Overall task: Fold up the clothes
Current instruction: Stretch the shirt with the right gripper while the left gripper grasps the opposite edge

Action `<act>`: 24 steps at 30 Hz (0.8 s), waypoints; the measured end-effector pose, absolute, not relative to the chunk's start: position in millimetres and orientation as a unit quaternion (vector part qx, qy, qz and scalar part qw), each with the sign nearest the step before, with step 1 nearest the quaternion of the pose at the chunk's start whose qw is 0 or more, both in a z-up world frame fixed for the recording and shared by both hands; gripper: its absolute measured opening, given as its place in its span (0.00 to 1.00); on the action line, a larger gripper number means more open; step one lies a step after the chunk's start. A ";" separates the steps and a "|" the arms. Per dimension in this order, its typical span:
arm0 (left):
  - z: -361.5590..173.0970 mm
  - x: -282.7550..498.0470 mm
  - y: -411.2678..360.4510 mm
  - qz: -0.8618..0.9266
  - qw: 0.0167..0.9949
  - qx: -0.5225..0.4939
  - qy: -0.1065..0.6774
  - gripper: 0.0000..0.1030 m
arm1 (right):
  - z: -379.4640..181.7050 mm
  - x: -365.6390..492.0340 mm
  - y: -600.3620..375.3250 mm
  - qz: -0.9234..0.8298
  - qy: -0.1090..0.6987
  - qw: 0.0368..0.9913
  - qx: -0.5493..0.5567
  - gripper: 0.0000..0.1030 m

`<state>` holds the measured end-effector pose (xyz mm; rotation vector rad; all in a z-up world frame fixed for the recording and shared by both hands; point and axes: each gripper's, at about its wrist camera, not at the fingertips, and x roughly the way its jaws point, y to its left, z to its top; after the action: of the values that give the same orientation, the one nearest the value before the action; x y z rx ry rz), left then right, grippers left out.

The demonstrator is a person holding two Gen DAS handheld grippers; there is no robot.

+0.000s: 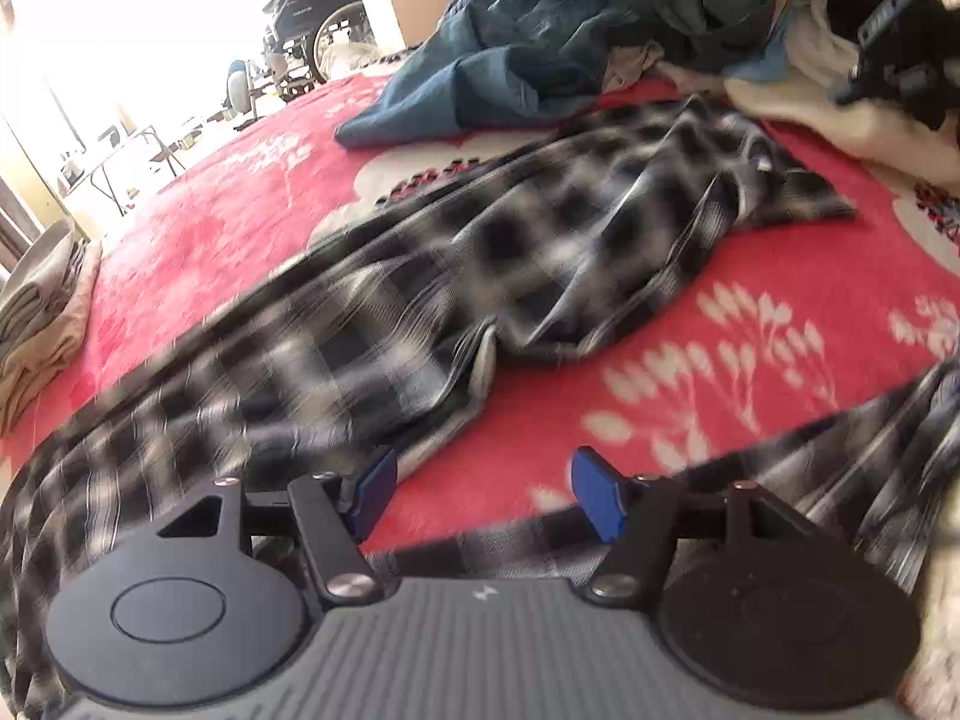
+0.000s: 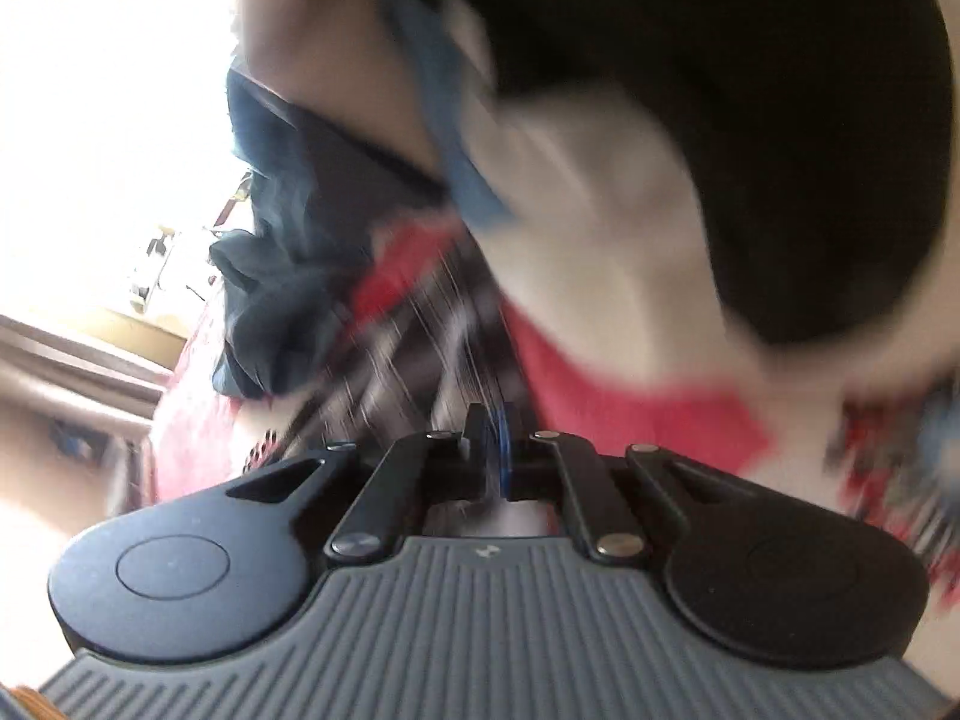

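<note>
Fingers of the left gripper (image 1: 486, 495) stood apart over the red blanket (image 1: 240, 222); the right gripper (image 2: 498, 450) was pinched together, empty. Mid-blanket lay the plaid shirt (image 1: 480, 252), a bright room beyond.

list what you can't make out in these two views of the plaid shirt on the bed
- Plaid shirt, left wrist view: its near end is hidden behind the open left gripper; the right edge cuts off another plaid stretch.
- Right gripper, right wrist view: jaws shut; motion blur hides whether any cloth is pinched.
- Clothes pile, left wrist view: the top edge cuts it off, so single garments cannot be told apart.
- Folded stack, left wrist view: cut by the left edge.
</note>
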<state>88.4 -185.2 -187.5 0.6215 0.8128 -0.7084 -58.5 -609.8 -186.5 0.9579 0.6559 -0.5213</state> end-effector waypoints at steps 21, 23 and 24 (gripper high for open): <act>-224.9 103.5 -219.3 -0.350 0.796 0.388 0.306 0.50 | -273.3 -63.0 -590.2 -0.241 0.294 0.631 0.677 0.33; -224.1 103.5 -218.4 -0.347 0.799 0.383 0.308 0.52 | -265.5 -64.2 -593.0 -0.246 0.299 0.653 0.651 0.06; -223.5 103.8 -217.9 -0.345 0.801 0.380 0.310 0.52 | -260.3 -64.9 -595.8 -0.248 0.297 0.665 0.638 0.05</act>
<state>103.8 -217.9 -223.5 0.8141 0.6649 -0.7392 -64.9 -595.8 -260.3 1.4416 0.6709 -0.5603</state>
